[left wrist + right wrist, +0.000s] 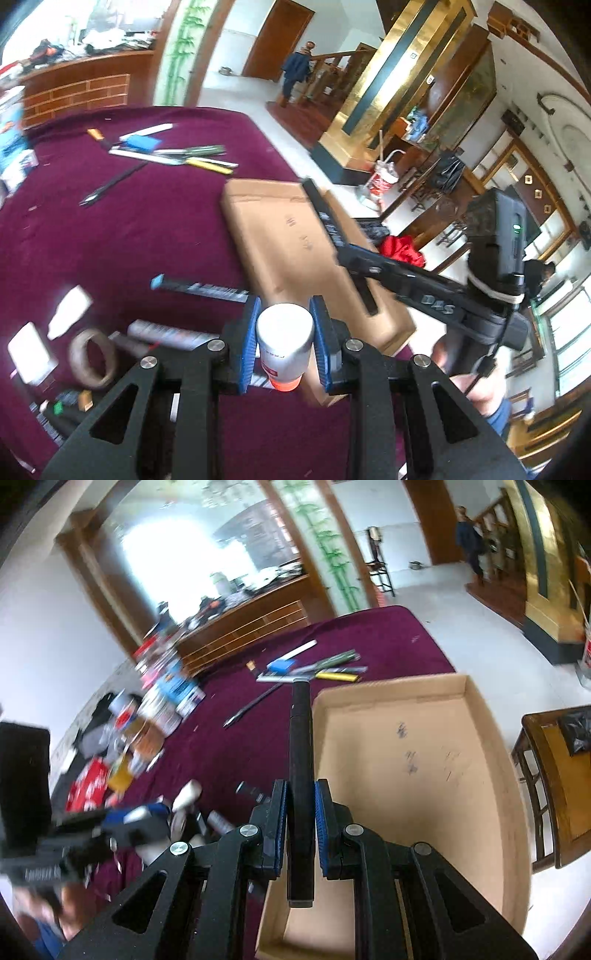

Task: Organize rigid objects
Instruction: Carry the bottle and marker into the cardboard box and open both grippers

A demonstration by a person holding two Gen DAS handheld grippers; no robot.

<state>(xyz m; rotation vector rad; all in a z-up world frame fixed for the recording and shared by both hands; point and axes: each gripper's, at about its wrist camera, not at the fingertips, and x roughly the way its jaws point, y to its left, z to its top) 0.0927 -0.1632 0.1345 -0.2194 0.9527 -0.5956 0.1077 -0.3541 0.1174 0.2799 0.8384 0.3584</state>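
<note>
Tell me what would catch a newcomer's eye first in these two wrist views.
First, each gripper is loaded: the left gripper clamps a white bottle with an orange end, and the right gripper clamps a long black bar. Next, the open cardboard box lies on the maroon tablecloth, the bar held over its near left edge.

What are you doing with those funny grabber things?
A person is tidying things off a table with a dark red cloth, one tool in each hand. The left tool is squeezing a white bottle with an orange end. The right tool is gripping a long black stick-shaped thing over an open cardboard box, which looks empty. More pens and bottles lie scattered on the cloth.
</note>
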